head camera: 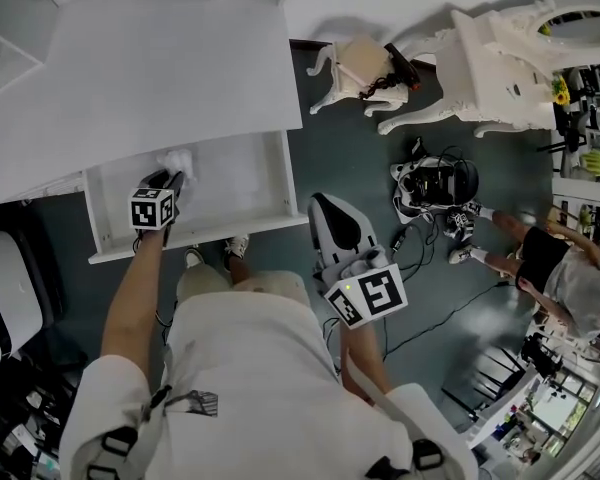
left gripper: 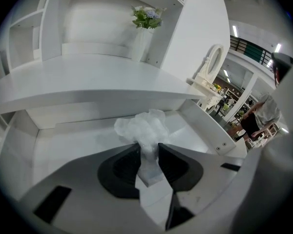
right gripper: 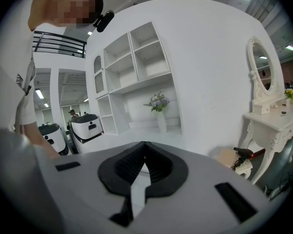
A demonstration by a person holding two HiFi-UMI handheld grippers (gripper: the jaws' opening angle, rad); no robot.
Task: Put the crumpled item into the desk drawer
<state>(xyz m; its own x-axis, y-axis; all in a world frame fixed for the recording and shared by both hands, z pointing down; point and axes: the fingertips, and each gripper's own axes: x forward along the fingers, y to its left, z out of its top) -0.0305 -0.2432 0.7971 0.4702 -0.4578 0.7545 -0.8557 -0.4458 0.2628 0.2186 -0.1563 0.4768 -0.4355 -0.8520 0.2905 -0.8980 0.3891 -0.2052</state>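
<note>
Lower the left gripper (head camera: pixel 172 176), its 2 jaws pinched tight on the crumpled item (left gripper: pixel 142 126), over the back of the open drawer (head camera: pixel 192 242); part them only once well below the rim. Outstretched forearm, tilted steeply down. Leave the right gripper (right gripper: pixel 144 158) alone: jaws together, empty, roughly level, well apart from the desk (head camera: pixel 160 78).

Bright, even light; fisheye-warped edges
</note>
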